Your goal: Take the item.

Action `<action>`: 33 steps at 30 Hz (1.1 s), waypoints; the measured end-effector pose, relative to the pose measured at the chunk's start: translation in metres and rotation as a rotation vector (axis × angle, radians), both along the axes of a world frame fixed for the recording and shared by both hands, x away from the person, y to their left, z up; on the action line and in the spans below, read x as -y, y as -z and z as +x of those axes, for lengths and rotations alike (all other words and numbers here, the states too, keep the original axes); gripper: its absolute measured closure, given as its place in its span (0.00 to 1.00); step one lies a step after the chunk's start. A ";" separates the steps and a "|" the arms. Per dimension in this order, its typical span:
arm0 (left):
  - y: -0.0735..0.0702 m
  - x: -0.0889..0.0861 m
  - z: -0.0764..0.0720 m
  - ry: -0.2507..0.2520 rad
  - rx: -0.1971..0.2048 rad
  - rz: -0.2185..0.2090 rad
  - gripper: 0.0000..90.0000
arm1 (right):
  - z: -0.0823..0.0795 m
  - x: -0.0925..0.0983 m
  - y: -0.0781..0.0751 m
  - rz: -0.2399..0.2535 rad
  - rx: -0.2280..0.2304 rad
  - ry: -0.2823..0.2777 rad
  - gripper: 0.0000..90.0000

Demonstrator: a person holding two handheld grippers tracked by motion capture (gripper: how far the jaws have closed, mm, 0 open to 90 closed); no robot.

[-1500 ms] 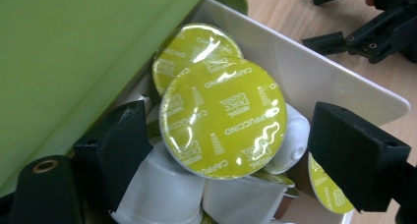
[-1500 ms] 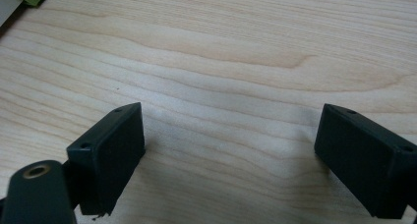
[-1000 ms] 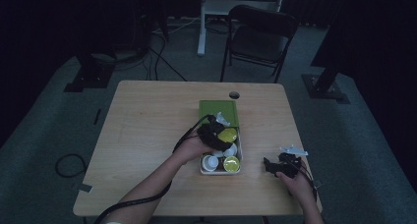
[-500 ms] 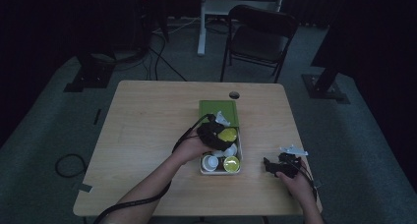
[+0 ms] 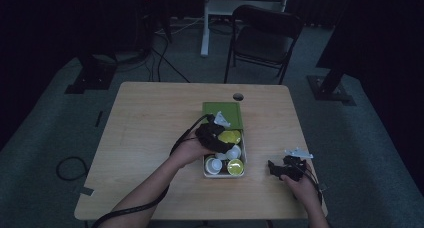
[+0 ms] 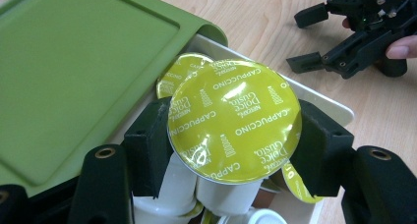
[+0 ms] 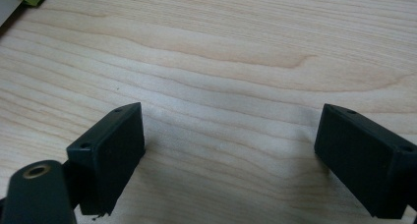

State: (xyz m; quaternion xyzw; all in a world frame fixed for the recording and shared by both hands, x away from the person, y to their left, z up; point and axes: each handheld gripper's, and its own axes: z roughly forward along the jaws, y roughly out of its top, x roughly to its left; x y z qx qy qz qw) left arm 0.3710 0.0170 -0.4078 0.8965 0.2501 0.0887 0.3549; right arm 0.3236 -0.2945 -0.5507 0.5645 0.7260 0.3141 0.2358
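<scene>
Here the left tool [image 6: 235, 135] pinches a yellow-lidded capsule [image 6: 234, 120] over the crowded white tray [image 6: 324, 97], beside the green lid [image 6: 78, 62]; the right tool [image 7: 230, 155] is spread.

High view: fixed overhead on the person's side, facing forward and down, far enough back to take in the whole tabletop [image 5: 150, 138] at frame centre, with the chair [image 5: 265, 33] at upper middle. Left gripper view: mounted on the left tool [image 6: 231, 150], very close to the green tray [image 6: 74, 62] at frame left; the right tool [image 6: 354, 37] sits upper right, shared with the high view. Right gripper view: low, close over bare tabletop grain.
</scene>
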 end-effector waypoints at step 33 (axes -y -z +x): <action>-0.010 -0.062 -0.009 -0.087 0.023 -0.019 0.43 | 0.000 0.000 0.000 0.000 0.000 0.000 0.12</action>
